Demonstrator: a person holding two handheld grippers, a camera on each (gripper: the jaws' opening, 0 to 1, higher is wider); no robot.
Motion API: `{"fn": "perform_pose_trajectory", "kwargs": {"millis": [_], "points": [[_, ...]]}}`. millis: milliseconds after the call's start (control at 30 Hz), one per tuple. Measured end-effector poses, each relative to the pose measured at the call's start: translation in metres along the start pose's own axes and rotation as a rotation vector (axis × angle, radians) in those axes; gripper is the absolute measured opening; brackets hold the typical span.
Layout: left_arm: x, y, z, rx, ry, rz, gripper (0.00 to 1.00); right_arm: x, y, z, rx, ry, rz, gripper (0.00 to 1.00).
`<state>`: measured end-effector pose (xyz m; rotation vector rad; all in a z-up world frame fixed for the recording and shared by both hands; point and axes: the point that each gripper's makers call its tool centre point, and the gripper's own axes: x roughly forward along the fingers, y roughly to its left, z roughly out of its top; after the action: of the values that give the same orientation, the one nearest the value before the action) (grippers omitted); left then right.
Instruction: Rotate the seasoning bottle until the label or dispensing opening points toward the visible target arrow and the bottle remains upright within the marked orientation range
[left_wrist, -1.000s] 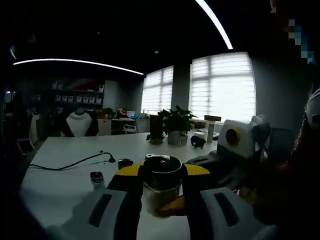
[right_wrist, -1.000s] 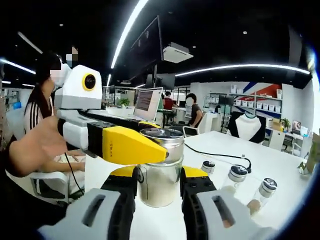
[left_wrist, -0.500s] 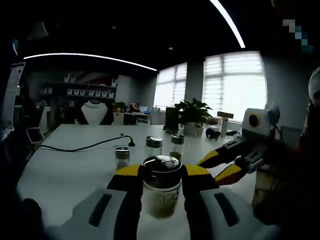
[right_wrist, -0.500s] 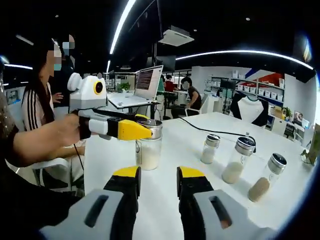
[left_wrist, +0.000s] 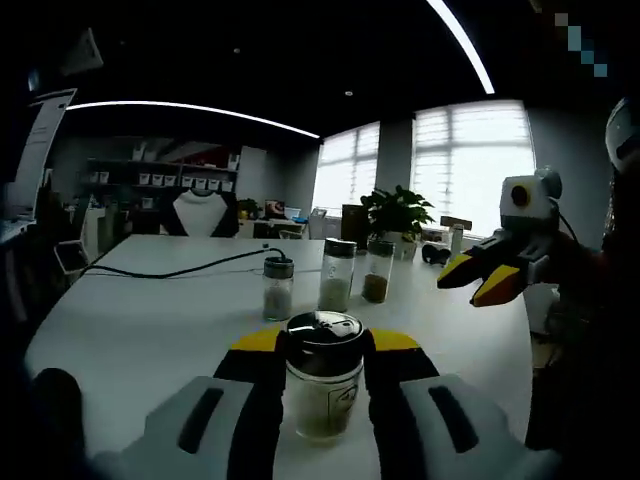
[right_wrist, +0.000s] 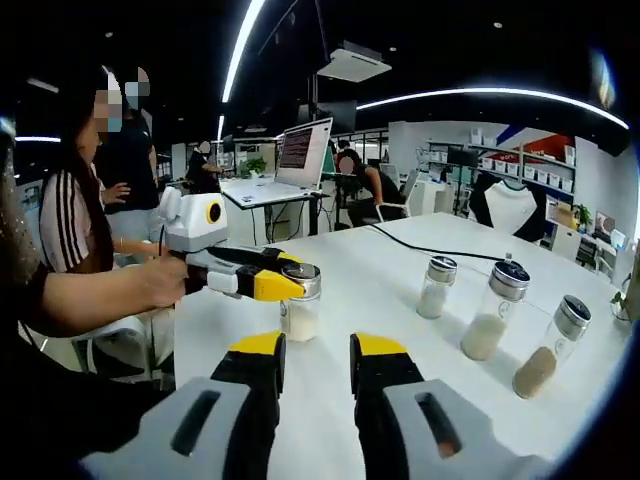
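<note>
- The left hand-held gripper (left_wrist: 322, 375) clamps the seasoning bottle (left_wrist: 323, 385) just under its metal cap, the bottle standing upright near the bench's (left_wrist: 130, 330) near edge
- The right hand-held gripper (right_wrist: 314, 362) hangs narrowly parted, gripping nothing, well apart from that bottle
- No target arrow can be made out, so the aim is a guess
- Judged best: twist slowly about the bottle's own axis, base flat on the bench, grip firm so glass does not slip
- Three spare shakers (left_wrist: 336, 276) stand toward the far edge; stay clear of them
</note>
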<state>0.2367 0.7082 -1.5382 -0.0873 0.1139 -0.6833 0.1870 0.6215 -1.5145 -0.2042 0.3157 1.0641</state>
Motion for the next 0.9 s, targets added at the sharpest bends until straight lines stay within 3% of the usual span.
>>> {"fn": "perform_pose_trajectory", "kwargs": {"millis": [200, 900], "points": [[0.0034, 0.0076, -0.0031, 0.012, -0.003, 0.010, 0.32, 0.0016, 0.0022, 0.0018, 0.002, 0.001, 0.013, 0.23], [0.0048, 0.0046, -0.0031, 0.012, 0.002, -0.013, 0.33, -0.0072, 0.0003, 0.0056, -0.001, -0.024, 0.000, 0.24]]}}
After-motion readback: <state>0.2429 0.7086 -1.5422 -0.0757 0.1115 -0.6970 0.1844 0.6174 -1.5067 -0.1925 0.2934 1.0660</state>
